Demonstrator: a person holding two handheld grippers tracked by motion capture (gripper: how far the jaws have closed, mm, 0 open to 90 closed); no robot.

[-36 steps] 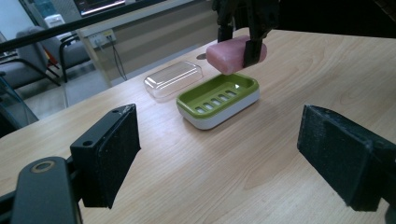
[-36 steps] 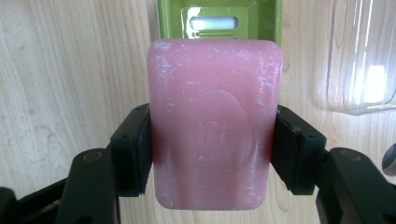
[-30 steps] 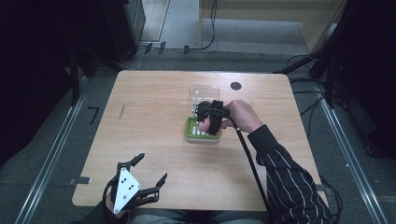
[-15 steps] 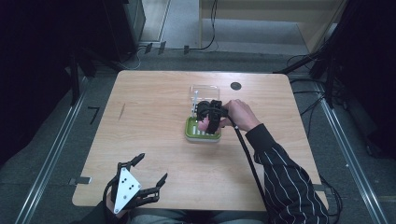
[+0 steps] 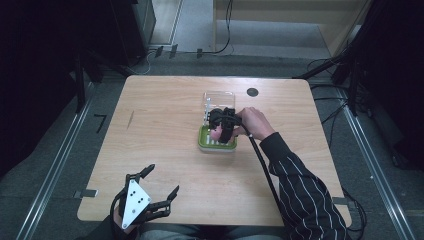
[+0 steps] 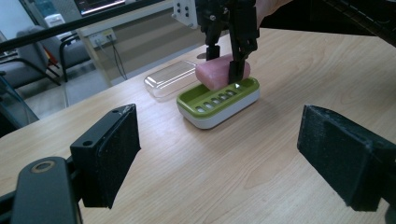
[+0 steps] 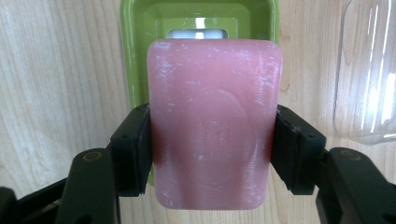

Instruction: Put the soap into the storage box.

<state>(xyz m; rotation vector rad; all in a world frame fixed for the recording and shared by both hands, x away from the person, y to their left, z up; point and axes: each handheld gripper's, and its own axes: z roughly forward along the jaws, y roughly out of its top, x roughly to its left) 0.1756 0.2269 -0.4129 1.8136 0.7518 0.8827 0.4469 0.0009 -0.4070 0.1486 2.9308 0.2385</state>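
Pale wood table [image 5: 165,135], dark room around it. Your right gripper [image 5: 223,125] clamps the pink soap bar [image 7: 215,121] across its long sides, both pads flush — a grip that leaves the far end free to go down first. It hangs just above the green soap dish [image 6: 218,100], apparently for setting in. Clear lid [image 6: 170,78] lies just beside the dish, out of the way. Your left gripper [image 5: 150,197] sits at the near edge, jaws spread wide, empty — parked.
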